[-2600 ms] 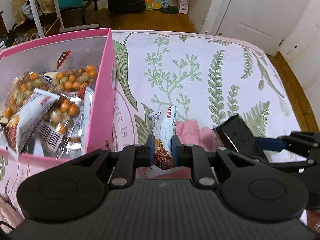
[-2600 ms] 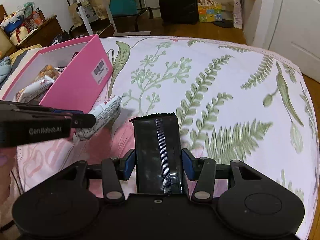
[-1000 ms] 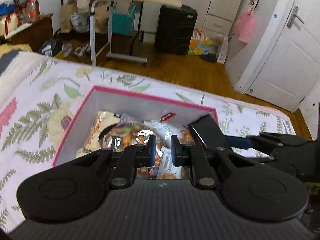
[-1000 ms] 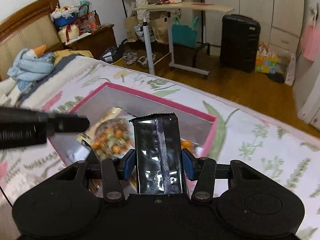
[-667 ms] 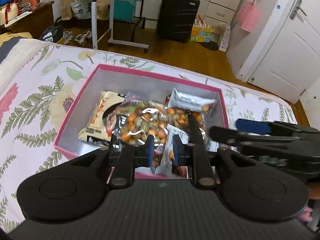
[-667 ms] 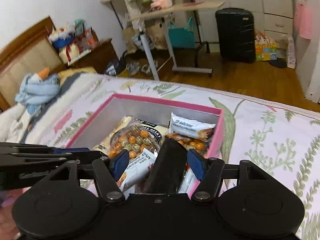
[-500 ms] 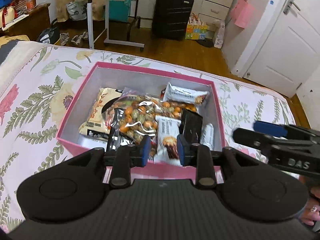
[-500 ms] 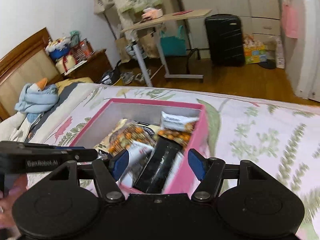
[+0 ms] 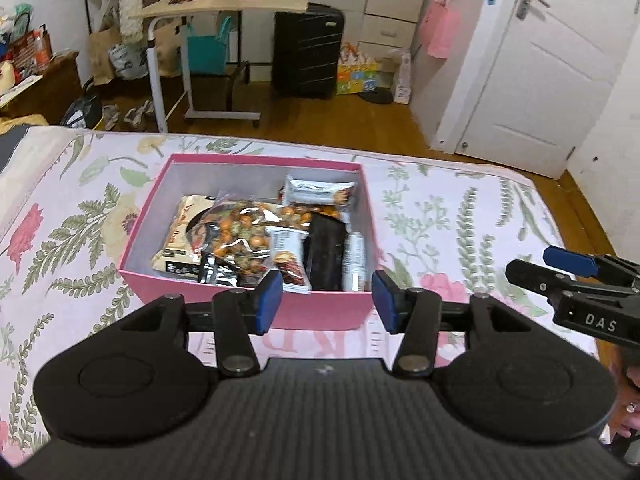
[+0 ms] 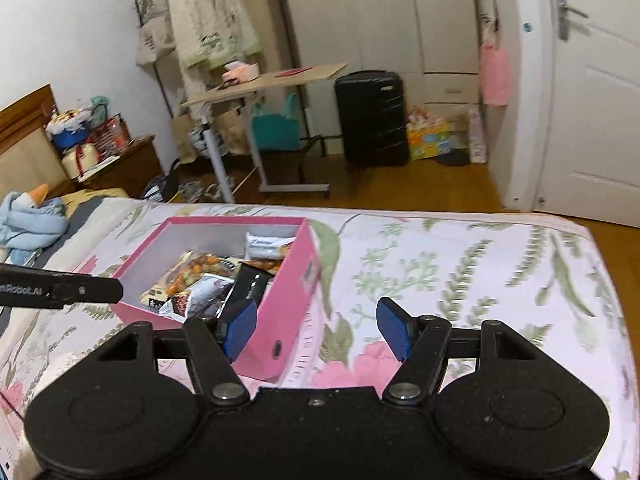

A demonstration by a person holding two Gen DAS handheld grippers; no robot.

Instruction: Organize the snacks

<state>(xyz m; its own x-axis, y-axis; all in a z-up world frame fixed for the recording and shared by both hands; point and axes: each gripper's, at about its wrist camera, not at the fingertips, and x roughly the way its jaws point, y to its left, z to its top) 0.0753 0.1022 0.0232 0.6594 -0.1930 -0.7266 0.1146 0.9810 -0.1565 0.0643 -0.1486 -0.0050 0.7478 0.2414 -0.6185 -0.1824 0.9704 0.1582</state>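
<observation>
Now both the left tool (image 9: 326,300) and right tool (image 10: 318,330) gape empty near the pink box (image 9: 320,310) rim.

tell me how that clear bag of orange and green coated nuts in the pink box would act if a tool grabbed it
The clear bag of coated nuts looks floppy; its loose round pieces would likely shift and sag. Its glossy, crinkled film may slip between pads. It lies across other packets in the pink box, so lifting might drag them.

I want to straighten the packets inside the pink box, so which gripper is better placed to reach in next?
Left, probably. The left gripper is open, empty and lined up squarely with the pink box; the right gripper sits off its corner.
</observation>
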